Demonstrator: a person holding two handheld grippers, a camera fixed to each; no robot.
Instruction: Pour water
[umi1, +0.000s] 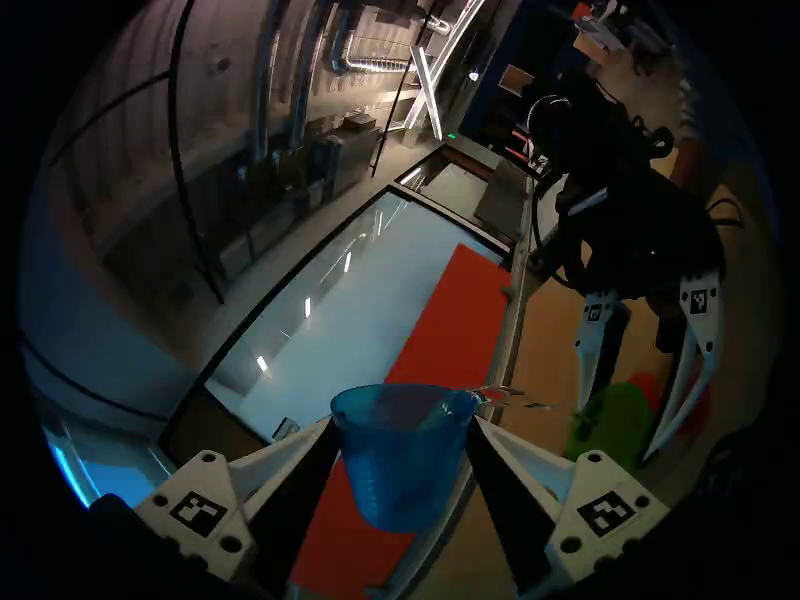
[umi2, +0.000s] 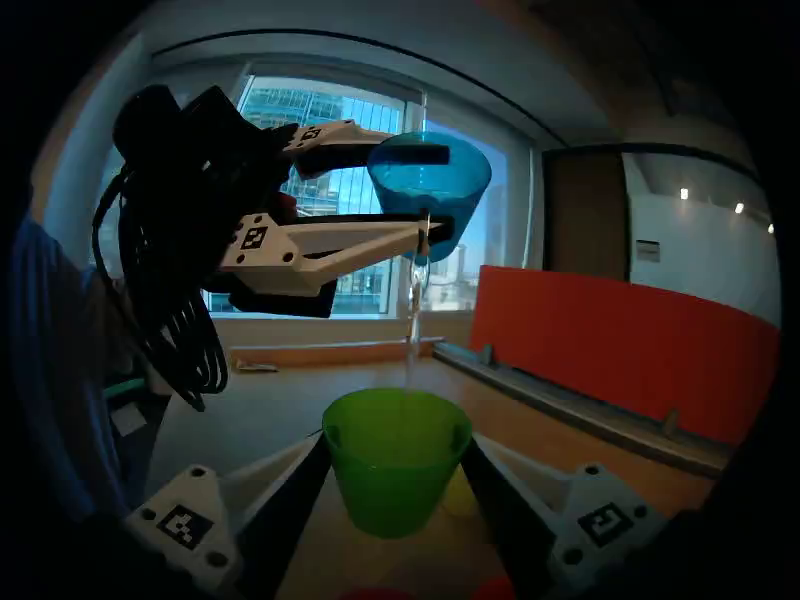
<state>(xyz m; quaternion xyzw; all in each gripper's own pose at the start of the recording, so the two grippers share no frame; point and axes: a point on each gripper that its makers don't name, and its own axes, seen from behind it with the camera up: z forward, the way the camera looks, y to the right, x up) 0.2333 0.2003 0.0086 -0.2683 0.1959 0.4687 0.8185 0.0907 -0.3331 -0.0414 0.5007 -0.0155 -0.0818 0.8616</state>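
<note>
Obs. Blue cup (umi2: 430, 185) is clamped in the left tool (umi2: 435, 195), one finger on each side of its wall. It is carried high and tipped well off upright. A thin water stream (umi2: 412, 300) leaves its rim and falls straight down.

Key relation: in the right gripper view the blue cup sits at 12 o'clock from the green cup (umi2: 395, 470), directly above it and well apart. The stream joins the two and lands inside the green rim, slightly toward its far side. In the left gripper view the world is rolled, so the green cup lies at 3 o'clock from the blue one and water leaves the rim on that side.

The right tool (umi2: 397, 445) is closed on the green cup, both fingers against its wall. The cup stands upright with its mouth open to 12 o'clock.

Judgement: the pour is in progress. The move depends on keeping the blue lip plumb over the green mouth, since a small sideways drift would send water onto the tabletop (umi2: 270, 410).

Surroundings: the tabletop is wood. An orange partition (umi2: 620, 340) stands at 3 o'clock behind a grey rail (umi2: 560, 400). A large window (umi2: 330, 180) is at 12 o'clock. A black cable bundle (umi2: 170, 300) hangs from the left tool, and a blue sleeve (umi2: 50, 350) is at 9 o'clock.
</note>
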